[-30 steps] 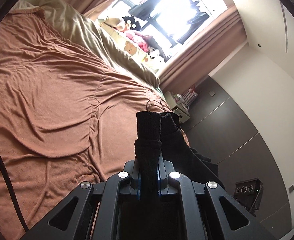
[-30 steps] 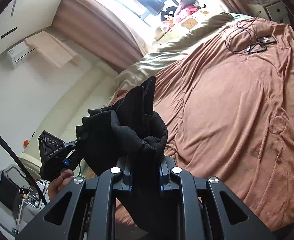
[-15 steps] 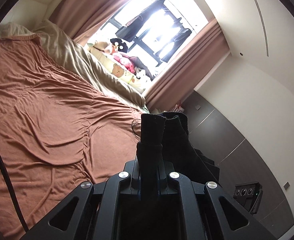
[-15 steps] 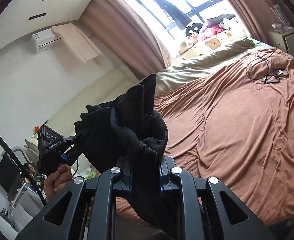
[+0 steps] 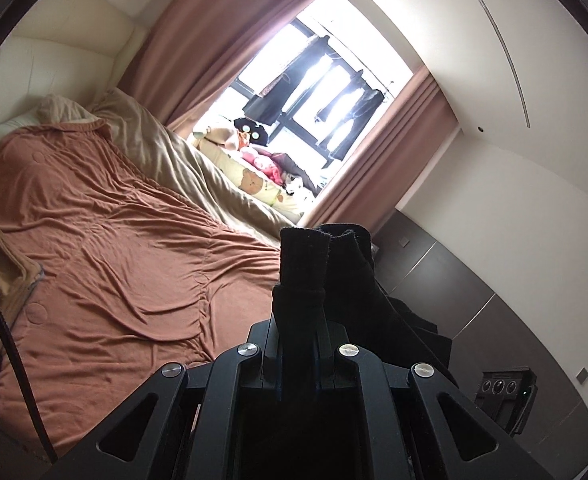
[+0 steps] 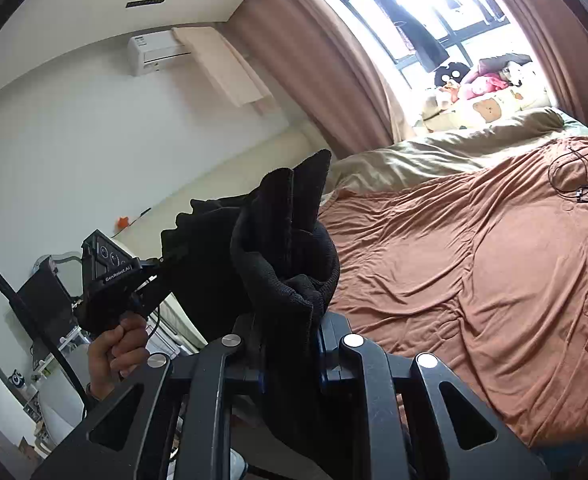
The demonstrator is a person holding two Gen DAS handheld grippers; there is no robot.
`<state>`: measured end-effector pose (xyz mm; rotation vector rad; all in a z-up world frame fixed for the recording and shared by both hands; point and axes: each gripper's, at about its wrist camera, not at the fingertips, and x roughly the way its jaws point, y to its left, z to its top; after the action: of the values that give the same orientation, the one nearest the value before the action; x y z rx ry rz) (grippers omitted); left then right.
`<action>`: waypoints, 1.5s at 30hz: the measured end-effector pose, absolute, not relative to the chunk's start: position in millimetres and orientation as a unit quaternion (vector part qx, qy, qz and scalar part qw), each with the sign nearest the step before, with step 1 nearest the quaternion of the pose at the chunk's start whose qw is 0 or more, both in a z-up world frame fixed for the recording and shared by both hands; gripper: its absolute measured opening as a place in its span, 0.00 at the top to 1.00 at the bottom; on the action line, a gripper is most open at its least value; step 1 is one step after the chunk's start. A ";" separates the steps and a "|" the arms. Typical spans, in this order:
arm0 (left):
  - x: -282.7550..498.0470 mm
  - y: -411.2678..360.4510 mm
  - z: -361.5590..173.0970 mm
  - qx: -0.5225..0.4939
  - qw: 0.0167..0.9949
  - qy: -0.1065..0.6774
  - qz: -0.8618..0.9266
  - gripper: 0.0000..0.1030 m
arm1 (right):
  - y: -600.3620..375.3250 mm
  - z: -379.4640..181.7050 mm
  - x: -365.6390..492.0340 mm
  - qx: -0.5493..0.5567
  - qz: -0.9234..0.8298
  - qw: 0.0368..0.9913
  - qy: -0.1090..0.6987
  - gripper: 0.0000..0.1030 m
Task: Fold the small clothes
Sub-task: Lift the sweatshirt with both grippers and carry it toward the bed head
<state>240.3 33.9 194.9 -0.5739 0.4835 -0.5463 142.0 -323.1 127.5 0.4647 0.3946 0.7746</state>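
A black garment (image 5: 314,276) is held in the air between both grippers, above the near edge of the bed. My left gripper (image 5: 298,332) is shut on one bunched end of it. My right gripper (image 6: 289,320) is shut on the other end (image 6: 289,232). In the right wrist view the left gripper (image 6: 117,284) shows at the left in a hand, with the cloth (image 6: 201,240) stretching to it. The fingertips of both grippers are hidden by the cloth.
The bed has a wrinkled brown blanket (image 5: 113,248) (image 6: 494,264) and a beige duvet (image 5: 181,160) by the window. Stuffed toys (image 6: 482,92) line the sill. Cables and a small device (image 6: 586,188) lie on the far right of the bed. A dark cabinet (image 5: 454,280) stands right.
Both grippers have risen and tilted upward with the garment; more of the walls, window and ceiling shows. The grip on the cloth is unchanged.
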 end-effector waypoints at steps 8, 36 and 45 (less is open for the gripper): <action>173.1 82.4 225.1 -0.268 0.912 0.209 -0.229 0.91 | -294.1 122.6 137.0 0.206 0.407 0.869 0.192 0.86; 133.1 273.6 258.1 -0.252 0.950 0.151 -0.108 0.91 | -168.2 139.2 272.7 0.140 0.524 0.818 0.189 0.86; 165.5 334.5 254.2 -0.253 0.955 0.141 -0.070 0.91 | -109.8 131.6 319.6 0.126 0.552 0.800 0.199 0.86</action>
<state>165.5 334.5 254.2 -0.5134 0.2855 -0.1413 319.6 -109.8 131.6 0.2697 0.4274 1.1845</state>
